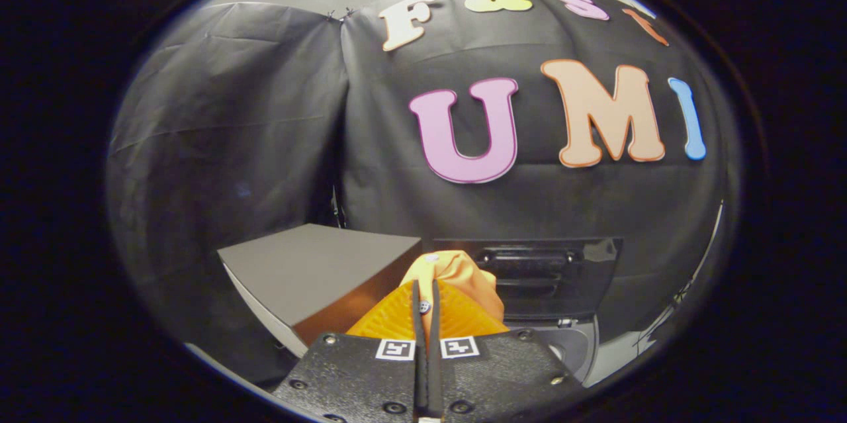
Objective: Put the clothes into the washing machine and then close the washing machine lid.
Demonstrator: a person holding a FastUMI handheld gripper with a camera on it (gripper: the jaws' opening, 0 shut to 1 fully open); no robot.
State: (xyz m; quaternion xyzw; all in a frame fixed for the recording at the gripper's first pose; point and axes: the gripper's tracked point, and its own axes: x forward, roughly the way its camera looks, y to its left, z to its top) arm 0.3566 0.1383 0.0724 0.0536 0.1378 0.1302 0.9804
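The gripper [427, 307] sits low in the gripper view, its two fingers [417, 317] drawn almost together so that just a thin slit remains between them. A fold of orange clothing [456, 277] is pinched in that slit: both fingers press on the fabric, which bunches up in a rounded lump just ahead of and above the fingertips and spreads out to either side of them. A small pale spot, perhaps a button, sits at the top of the lump, too small to make out. The lower part of the garment is hidden behind the gripper's dark body, which carries two square black-and-white markers [427, 348], so how much cloth hangs below cannot be told. Beyond the clothing and a little to its right stands a dark, glossy upright panel [549, 274] with a handle-like bar and horizontal ridges; it looks like the raised lid of the washing machine, though its lower edge is covered by the fabric and the gripper. Below that panel, just right of the gripper's body, a curved pale rim [576, 350] of the washing machine shows, but the opening itself is cut off and cannot be seen into. To the left of the clothing lies a grey box-shaped block [317, 271] with a flat top, its near corner tinted by an orange reflection. Behind everything hangs the booth's wall of black cloth [231, 112], creased and gathered at a seam.
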